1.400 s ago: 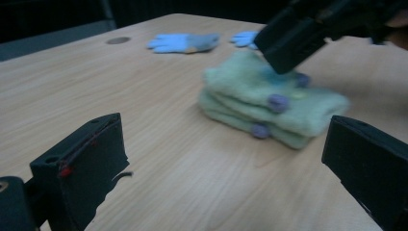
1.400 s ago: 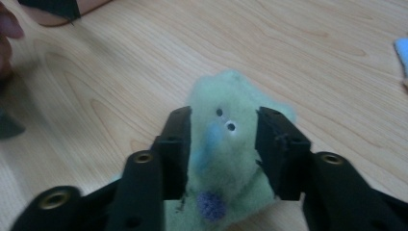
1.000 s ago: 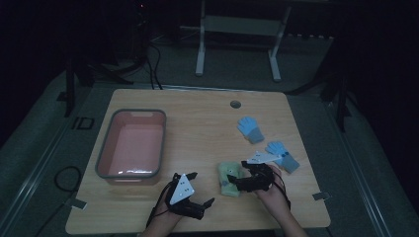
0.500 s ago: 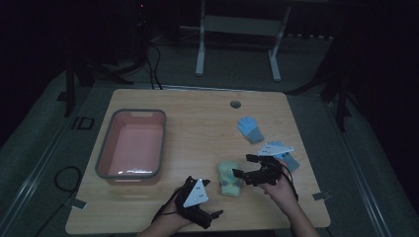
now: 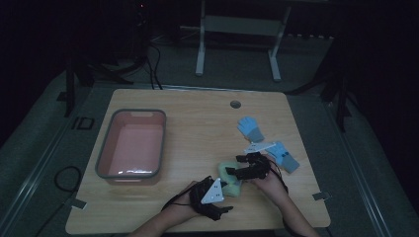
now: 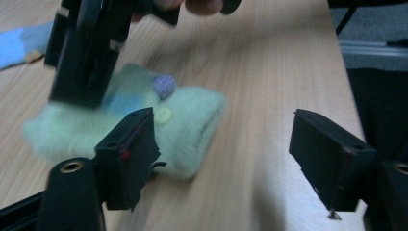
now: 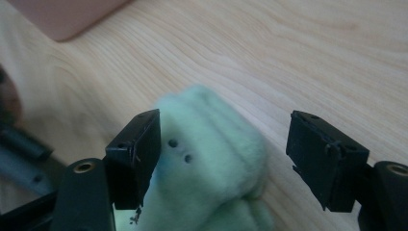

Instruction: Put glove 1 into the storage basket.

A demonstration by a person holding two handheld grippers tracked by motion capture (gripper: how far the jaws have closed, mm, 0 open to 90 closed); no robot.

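Note:
A pale green fluffy mitten (image 5: 230,178) with a button and a purple pom lies near the table's front edge. My left gripper (image 5: 222,191) comes at it from the front. In the left gripper view the left gripper (image 6: 231,159) stands open; its jaws have just been closing, and the mitten (image 6: 187,120) reaches partway between them, by the left jaw. My right gripper (image 5: 238,171) hangs over the mitten's far side. In the right gripper view the right gripper (image 7: 231,156) is open, its jaws also just closing, with the mitten (image 7: 211,159) between them and clear of the right jaw.
A pink tub (image 5: 131,143) with a grey rim stands at the left of the wooden table (image 5: 197,118). Two blue gloves (image 5: 249,128) (image 5: 285,156) lie to the right, behind my right hand. A round hole (image 5: 235,104) sits near the far edge.
My left gripper has moved right, up to the green mitten. My right gripper has shifted a little left over the mitten. Both pairs of jaws stand narrower. The mitten has not moved.

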